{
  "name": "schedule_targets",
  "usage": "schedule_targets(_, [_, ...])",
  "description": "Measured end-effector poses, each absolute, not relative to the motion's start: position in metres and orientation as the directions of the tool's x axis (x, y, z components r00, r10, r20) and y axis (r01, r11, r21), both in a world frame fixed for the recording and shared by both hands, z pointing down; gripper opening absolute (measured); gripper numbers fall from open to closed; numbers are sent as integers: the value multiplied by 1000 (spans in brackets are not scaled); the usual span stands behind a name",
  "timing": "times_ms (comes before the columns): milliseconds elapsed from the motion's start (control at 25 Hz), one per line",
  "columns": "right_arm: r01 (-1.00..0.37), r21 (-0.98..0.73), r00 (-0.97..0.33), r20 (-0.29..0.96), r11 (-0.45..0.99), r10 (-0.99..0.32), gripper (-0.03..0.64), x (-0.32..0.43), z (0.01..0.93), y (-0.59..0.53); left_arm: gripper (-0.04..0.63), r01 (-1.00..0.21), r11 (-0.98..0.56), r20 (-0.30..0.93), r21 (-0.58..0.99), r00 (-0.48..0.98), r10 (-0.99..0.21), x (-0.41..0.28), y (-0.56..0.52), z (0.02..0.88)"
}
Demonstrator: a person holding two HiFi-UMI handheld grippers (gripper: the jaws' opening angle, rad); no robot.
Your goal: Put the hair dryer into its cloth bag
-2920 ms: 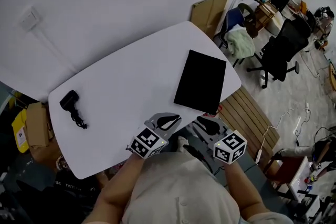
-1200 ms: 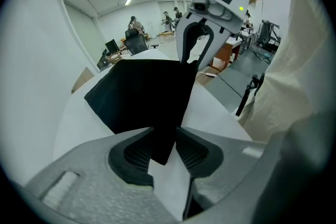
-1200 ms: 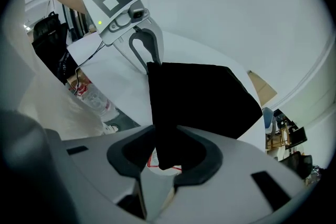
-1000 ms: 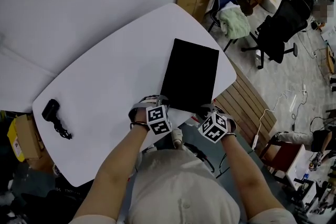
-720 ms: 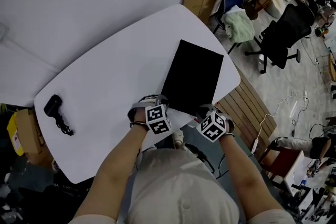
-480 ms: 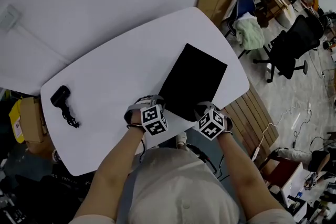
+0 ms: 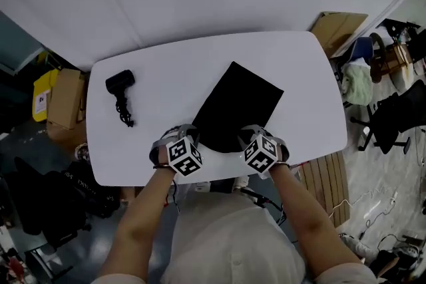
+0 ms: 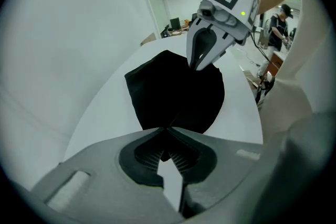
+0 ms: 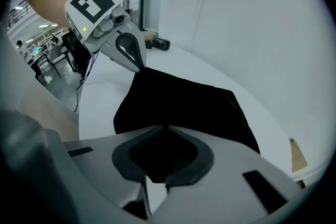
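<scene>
A black cloth bag (image 7: 236,103) lies flat near the middle of the white table (image 7: 299,70). My left gripper (image 7: 192,135) is shut on the bag's near left corner. My right gripper (image 7: 246,135) is shut on the near right corner. In the left gripper view the bag (image 8: 176,92) runs out from my pinched left gripper (image 8: 168,132), and the right gripper (image 8: 202,57) bites its far edge. The right gripper view shows the bag (image 9: 184,105) under my right gripper (image 9: 167,131) and the left gripper (image 9: 131,57) on it. The black hair dryer (image 7: 120,82) with its coiled cord lies at the table's left end, apart from the bag, and the hair dryer (image 9: 157,43) shows small beyond the left gripper.
Cardboard boxes (image 7: 64,98) and a yellow box (image 7: 41,95) stand on the floor left of the table. A cardboard sheet (image 7: 339,26) leans on the wall at the right. Office chairs (image 7: 396,118) stand further right. My body is against the table's near edge.
Both grippers, shut on the bag's near edge, have dragged it leftward from the table's right end toward the middle and turned it. It now lies closer to the hair dryer.
</scene>
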State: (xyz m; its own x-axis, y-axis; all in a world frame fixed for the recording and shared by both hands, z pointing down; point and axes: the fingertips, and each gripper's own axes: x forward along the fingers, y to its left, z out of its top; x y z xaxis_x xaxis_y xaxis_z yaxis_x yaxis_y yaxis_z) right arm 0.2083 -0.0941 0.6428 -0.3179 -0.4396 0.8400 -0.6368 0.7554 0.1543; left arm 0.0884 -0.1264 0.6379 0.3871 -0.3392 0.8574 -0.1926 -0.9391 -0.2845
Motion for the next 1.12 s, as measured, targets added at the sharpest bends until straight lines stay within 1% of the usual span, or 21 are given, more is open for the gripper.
schedule_targets(200, [-498,159,-398,832,852,-388,40,146,636,-109,21,-405,-878,854,-255,331,-401,21,-122,637])
schedule_targets(320, [-466,145,-427,827,873,-365,38,129,628,-107,21,-475,-846,845,-241,327,-424,5,-125,634])
schedule_targets(520, [-518,34,-500,799,855,-335,34,120,614,-99,21,-523,-823,831,-223,340,-441,2,-143,630])
schedule_targets(760, [-632,-187,-593,742,752,-313,28,113,606,-107,21,-617,-776,813,-133,380,-441,0,-161,623])
schedule_targets(840, [-646,-209,-593,742,734,-311,28,113,607,-110,21,-636,-766,811,-92,399,-429,-1,-163,621])
schedule_targets(960, [-637,-201,-585,755,744,-296,31,115,615,-107,21,-641,-766,813,-46,422,-402,0,-162,620])
schedule_targets(1040, [-626,-219,-592,758,749,-273,147,116,620,-101,21,-638,-770,820,-28,425,-383,1,-161,621])
schedule_targets(1120, [-621,-237,-602,754,747,-261,192,118,620,-98,21,-635,-772,830,-17,422,-365,2,-160,622])
